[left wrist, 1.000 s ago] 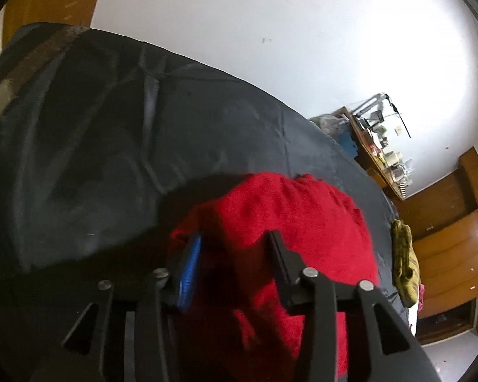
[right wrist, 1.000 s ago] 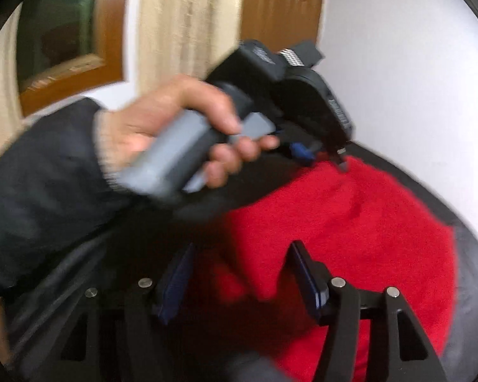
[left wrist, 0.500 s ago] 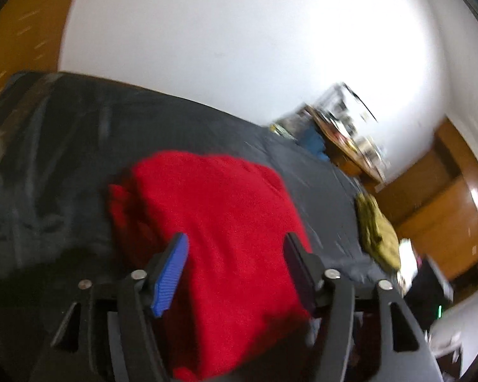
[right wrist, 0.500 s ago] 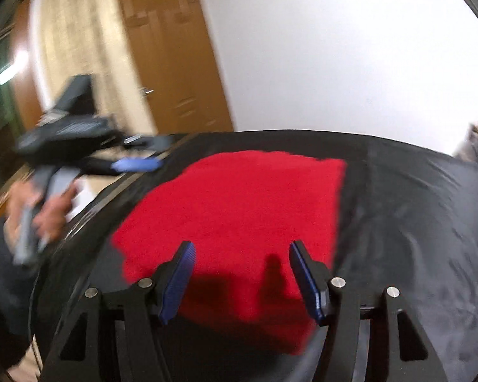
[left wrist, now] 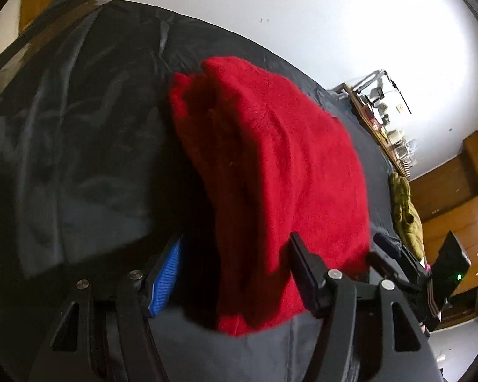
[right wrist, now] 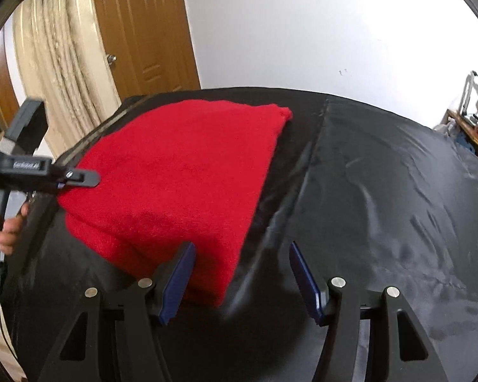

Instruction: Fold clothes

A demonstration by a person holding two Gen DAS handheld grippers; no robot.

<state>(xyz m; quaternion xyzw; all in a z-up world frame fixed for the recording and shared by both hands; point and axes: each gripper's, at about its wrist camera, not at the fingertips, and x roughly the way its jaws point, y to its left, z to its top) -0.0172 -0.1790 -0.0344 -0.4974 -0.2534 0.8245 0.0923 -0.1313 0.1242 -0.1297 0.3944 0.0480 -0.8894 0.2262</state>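
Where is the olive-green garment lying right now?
In the left wrist view the olive-green garment lies at the far right edge of the dark bedsheet, apart from the folded red sweater, near the wooden cabinets.

Folded red garment (right wrist: pixel 181 178) flat on dark sheet (right wrist: pixel 382 197) of bed. Right gripper (right wrist: pixel 242 273) low in front, jaws apart, near corner of garment between blue pads, untouched. Left gripper (right wrist: pixel 79 178) at garment's left edge, in hand (right wrist: pixel 6 226). Wooden door (right wrist: pixel 143 28) behind.
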